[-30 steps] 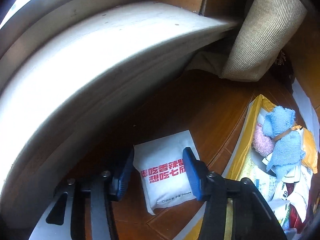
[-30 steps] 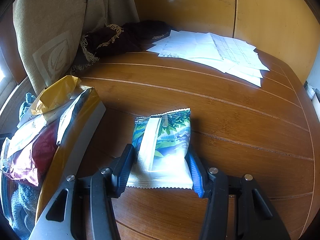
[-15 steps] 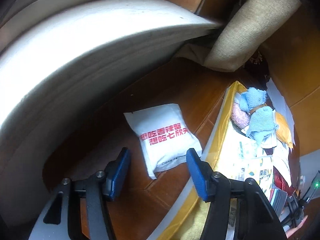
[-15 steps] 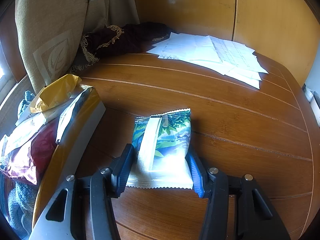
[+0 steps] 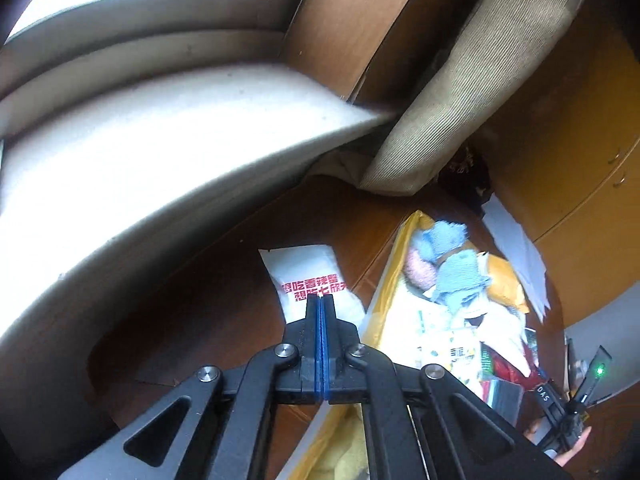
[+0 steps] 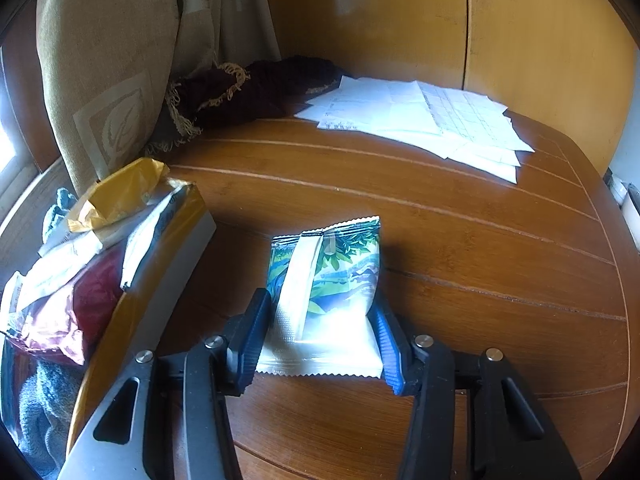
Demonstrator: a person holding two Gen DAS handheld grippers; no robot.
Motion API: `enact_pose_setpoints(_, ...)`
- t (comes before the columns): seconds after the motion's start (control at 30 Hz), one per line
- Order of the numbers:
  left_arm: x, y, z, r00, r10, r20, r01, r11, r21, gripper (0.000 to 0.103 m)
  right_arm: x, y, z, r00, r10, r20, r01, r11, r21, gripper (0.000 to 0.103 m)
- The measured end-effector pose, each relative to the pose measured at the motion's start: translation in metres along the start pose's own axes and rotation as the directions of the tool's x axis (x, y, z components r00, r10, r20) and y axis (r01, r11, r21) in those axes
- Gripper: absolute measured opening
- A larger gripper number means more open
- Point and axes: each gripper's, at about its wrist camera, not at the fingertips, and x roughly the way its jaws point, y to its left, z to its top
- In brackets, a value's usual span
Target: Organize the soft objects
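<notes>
I am pinching the green packet in my right claw, my left claw pressed together above the white pouch

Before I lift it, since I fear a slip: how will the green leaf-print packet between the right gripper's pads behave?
The green packet looks puffy, so probably light and squashy. Its glossy film may slide on the right gripper pads. Flat-lying, it shouldn't roll.
</notes>
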Motion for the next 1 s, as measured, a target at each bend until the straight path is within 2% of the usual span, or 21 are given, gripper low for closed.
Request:
enact_pose_setpoints(0.07, -0.011, -0.007, 0.001, 1.000, -0.003, 0.026, 0.002, 0.999, 0.036, 0.000, -0.006, 0.001, 0.002, 0.999, 0.026, 0.022, -0.026, 1.000, 0.001, 0.047)
enact_pose_setpoints(0.13, -0.016, -0.006, -0.001, 1.000, -0.022, 0.008, 0.021, 0.998, 0.056, 0.000, -0.011, 0.005, 0.001, 0.999, 0.023, 0.038, -0.022, 1.000, -0.010, 0.047)
enact_pose_setpoints(0.17, -0.007, -0.012, -0.001, 1.000, -0.026, -0.013, 0.027, 0.997, 0.074, 0.000, -0.015, 0.006, 0.002, 0.998, 0.025, 0.055, -0.025, 1.000, -0.014, 0.046)
enact_pose_setpoints(0.27, 0.013, -0.009, -0.003, 1.000, -0.004, -0.021, 0.005, 0.999, 0.037, 0.002, -0.035, 0.007, 0.006, 0.989, 0.071, 0.130, -0.072, 0.997, 0.002, 0.046)
enact_pose_setpoints(0.3, 0.024, -0.011, -0.005, 1.000, 0.014, -0.027, -0.013, 0.999, 0.043, 0.006, -0.045, 0.009, 0.008, 0.982, 0.108, 0.157, -0.111, 0.994, 0.013, 0.046)
enact_pose_setpoints(0.33, 0.030, -0.010, -0.006, 0.999, 0.029, -0.033, -0.028, 0.999, 0.041, 0.019, -0.054, 0.009, 0.009, 0.971, 0.153, 0.182, -0.158, 0.987, 0.012, 0.046)
enact_pose_setpoints(0.37, 0.035, -0.009, -0.008, 0.999, 0.022, -0.041, -0.020, 0.999, 0.042, 0.036, -0.066, 0.011, 0.010, 0.955, 0.215, 0.205, -0.219, 0.976, -0.002, 0.046)
enact_pose_setpoints(0.4, 0.040, -0.011, -0.011, 0.999, 0.002, -0.052, 0.001, 0.999, 0.049, 0.042, -0.073, 0.016, 0.013, 0.942, 0.263, 0.210, -0.266, 0.964, -0.016, 0.046)
enact_pose_setpoints(0.47, 0.047, -0.012, -0.016, 0.997, -0.034, -0.067, 0.038, 0.998, 0.052, 0.044, -0.086, 0.041, 0.018, 0.913, 0.364, 0.184, -0.353, 0.931, -0.091, 0.046)
enact_pose_setpoints(0.5, 0.047, -0.012, -0.018, 0.998, -0.028, -0.050, 0.031, 0.998, 0.055, 0.044, -0.090, 0.057, 0.020, 0.911, 0.378, 0.166, -0.358, 0.923, -0.139, 0.046)
enact_pose_setpoints(0.57, 0.045, -0.010, -0.022, 0.997, -0.061, -0.052, 0.063, 0.997, 0.045, 0.042, -0.089, 0.092, 0.027, 0.920, 0.373, 0.121, -0.339, 0.912, -0.229, 0.046)
enact_pose_setpoints(0.63, 0.044, -0.005, -0.024, 0.993, -0.102, -0.066, 0.103, 0.995, 0.008, 0.042, -0.076, 0.118, 0.036, 0.919, 0.387, 0.071, -0.357, 0.896, -0.263, 0.046)
enact_pose_setpoints(0.7, 0.047, -0.008, -0.030, 0.990, -0.111, -0.087, 0.112, 0.994, 0.006, 0.041, -0.059, 0.135, 0.041, 0.922, 0.385, 0.035, -0.360, 0.889, -0.283, 0.046)
enact_pose_setpoints(0.87, 0.052, -0.022, -0.032, 0.973, -0.179, -0.146, 0.187, 0.981, 0.041, 0.041, -0.025, 0.131, 0.034, 0.952, 0.305, -0.036, -0.302, 0.913, -0.275, 0.047)
enact_pose_setpoints(0.9, 0.048, -0.021, -0.029, 0.974, -0.184, -0.136, 0.190, 0.981, 0.038, 0.042, -0.021, 0.126, 0.031, 0.954, 0.296, -0.042, -0.296, 0.917, -0.268, 0.047)
enact_pose_setpoints(0.93, 0.045, -0.021, -0.024, 0.979, -0.167, -0.116, 0.173, 0.984, 0.041, 0.045, -0.019, 0.123, 0.031, 0.953, 0.299, -0.050, -0.302, 0.915, -0.269, 0.047)
enact_pose_setpoints(1.0, 0.045, -0.019, -0.013, 0.996, -0.037, -0.081, 0.041, 0.998, 0.049, 0.055, -0.019, 0.122, 0.033, 0.953, 0.299, -0.056, -0.303, 0.914, -0.271, 0.047)
